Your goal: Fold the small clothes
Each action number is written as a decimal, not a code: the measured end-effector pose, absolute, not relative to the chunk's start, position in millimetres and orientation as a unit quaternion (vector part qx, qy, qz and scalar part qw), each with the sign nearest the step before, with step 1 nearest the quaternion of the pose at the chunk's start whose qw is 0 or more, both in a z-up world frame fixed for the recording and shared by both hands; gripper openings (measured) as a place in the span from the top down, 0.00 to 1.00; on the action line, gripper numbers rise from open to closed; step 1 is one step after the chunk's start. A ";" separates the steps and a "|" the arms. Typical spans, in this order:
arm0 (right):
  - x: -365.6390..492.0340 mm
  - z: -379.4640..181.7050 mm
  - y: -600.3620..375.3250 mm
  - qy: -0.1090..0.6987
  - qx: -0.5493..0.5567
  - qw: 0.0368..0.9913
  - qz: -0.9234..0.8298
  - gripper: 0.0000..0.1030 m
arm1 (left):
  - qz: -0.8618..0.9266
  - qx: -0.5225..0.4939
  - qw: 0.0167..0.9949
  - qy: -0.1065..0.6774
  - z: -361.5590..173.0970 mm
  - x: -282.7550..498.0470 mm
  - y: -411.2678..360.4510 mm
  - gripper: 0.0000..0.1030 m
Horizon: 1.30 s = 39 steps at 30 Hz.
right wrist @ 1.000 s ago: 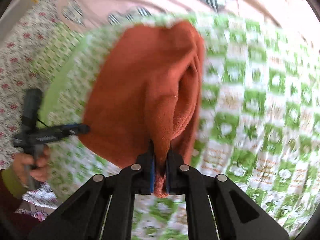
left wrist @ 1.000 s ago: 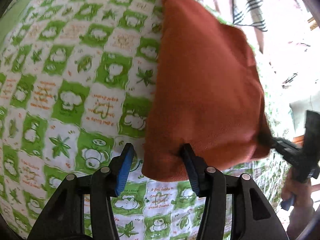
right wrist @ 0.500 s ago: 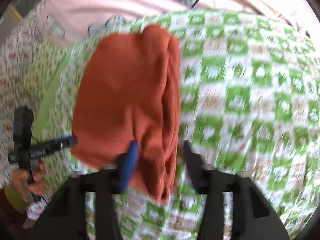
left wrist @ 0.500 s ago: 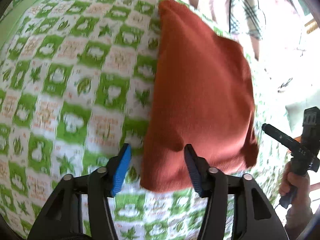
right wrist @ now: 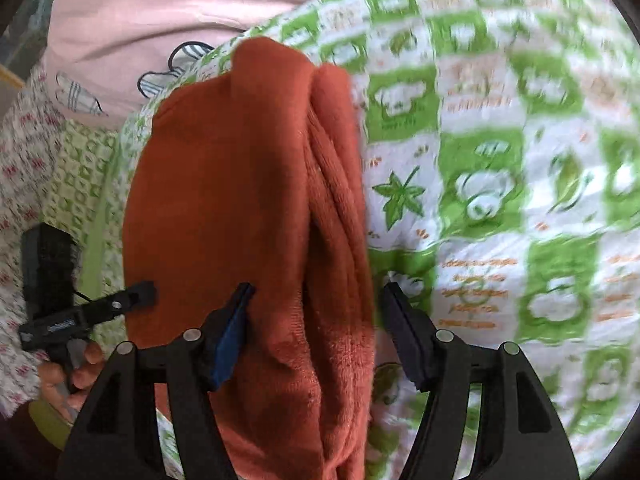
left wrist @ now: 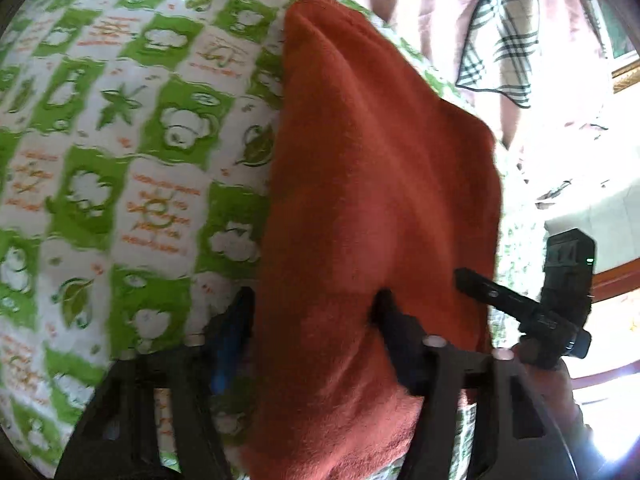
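A folded rust-orange fleece garment [left wrist: 372, 184] lies flat on the green-and-white quilt [left wrist: 120, 168]. My left gripper [left wrist: 312, 316] straddles its near left part. One finger stands beside the cloth's edge, the other rests on the fleece, and the jaws are closing without a clamp that I can see. In the right wrist view the garment [right wrist: 224, 184] shows its stacked folded edges on the right side. My right gripper [right wrist: 316, 300] spans those edges with its jaws closing and a gap still at the right pad. The right gripper [left wrist: 520, 308] also shows in the left wrist view, held by a hand.
A pink sheet [right wrist: 160, 8] with plaid patches lies beyond the quilt's far edge. A floral cloth [right wrist: 24, 160] lies past the quilt's left border. The left gripper [right wrist: 80, 312] and the hand holding it are low at the left. Bright window light fills the right side of the left wrist view.
The right gripper released the folded edge it was clamping and opened wide around it. The garment dropped flat. Both grippers moved forward over the garment's near end.
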State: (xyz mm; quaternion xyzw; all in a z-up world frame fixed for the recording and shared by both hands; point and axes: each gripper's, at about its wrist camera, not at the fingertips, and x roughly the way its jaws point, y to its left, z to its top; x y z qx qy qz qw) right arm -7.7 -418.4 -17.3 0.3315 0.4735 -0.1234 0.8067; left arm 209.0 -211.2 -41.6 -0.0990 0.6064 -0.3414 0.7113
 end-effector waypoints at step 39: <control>105.8 5.4 -235.8 0.484 0.261 0.835 -0.001 0.72 | -0.245 -0.167 0.772 0.562 -16.8 216.6 43.5 0.46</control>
